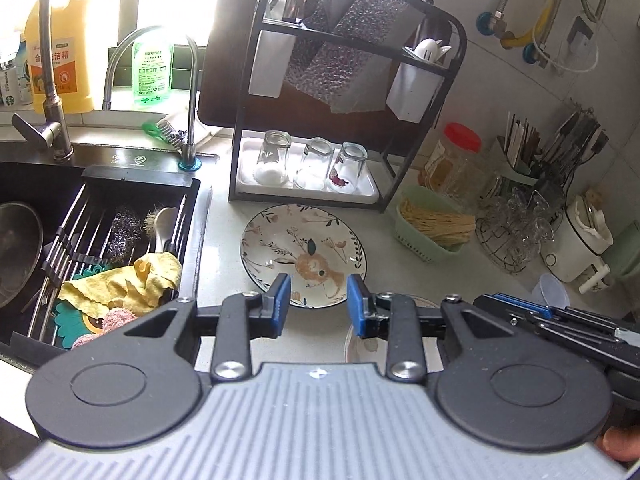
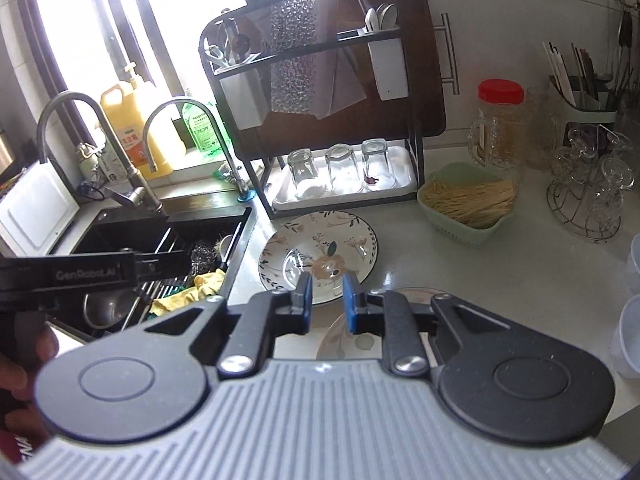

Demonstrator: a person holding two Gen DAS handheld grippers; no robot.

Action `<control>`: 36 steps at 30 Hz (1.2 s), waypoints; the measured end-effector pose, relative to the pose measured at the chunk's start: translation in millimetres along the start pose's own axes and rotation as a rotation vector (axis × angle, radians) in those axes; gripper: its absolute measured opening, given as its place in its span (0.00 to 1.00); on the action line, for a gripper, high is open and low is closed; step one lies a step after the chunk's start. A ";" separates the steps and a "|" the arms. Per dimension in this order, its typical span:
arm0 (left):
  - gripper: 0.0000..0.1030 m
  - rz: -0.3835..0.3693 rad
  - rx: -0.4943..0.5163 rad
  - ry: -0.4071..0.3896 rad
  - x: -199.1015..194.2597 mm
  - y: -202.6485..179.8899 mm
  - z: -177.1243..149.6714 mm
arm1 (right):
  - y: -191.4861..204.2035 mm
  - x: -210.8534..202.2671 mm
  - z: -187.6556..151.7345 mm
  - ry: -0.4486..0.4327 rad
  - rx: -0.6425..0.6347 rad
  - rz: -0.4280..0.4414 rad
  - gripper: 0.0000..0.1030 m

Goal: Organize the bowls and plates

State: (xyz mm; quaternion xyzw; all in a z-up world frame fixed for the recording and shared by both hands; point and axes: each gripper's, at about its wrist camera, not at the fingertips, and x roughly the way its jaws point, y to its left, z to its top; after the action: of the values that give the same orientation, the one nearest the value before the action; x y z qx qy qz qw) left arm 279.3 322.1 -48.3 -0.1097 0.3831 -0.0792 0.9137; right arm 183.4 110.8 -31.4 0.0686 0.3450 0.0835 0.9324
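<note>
A floral plate (image 1: 304,254) (image 2: 320,256) lies flat on the white counter, in front of the black rack. My left gripper (image 1: 318,300) hovers over the plate's near rim, open, with nothing between its blue pads. My right gripper (image 2: 326,300) hangs over the same near rim, its jaws almost together and empty. A second patterned dish (image 1: 360,346) (image 2: 344,340) sits closer, mostly hidden under both grippers. The right gripper's body (image 1: 560,320) shows beside the left one. The left tool's body (image 2: 92,274) crosses the right wrist view, held by a hand.
A black rack (image 1: 352,92) holds three upturned glasses on a white tray (image 1: 368,188). The sink (image 1: 100,240) to the left holds a drain rack, scrubbers and a yellow cloth (image 1: 132,284). On the right stand a green noodle basket (image 1: 436,228), a red-lidded jar (image 2: 500,128), a wire glass stand (image 2: 592,192) and plastic cups (image 2: 632,336).
</note>
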 end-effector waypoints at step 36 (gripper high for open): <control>0.51 -0.060 -0.026 0.161 105.0 78.7 24.4 | 17.9 77.9 7.3 0.118 0.045 -0.130 0.39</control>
State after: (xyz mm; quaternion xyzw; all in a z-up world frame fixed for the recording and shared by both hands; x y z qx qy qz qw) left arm 374.5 377.3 -123.9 -0.1263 0.4530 -0.1101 0.8756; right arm 244.5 143.7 -71.8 0.0622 0.4050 0.0190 0.9120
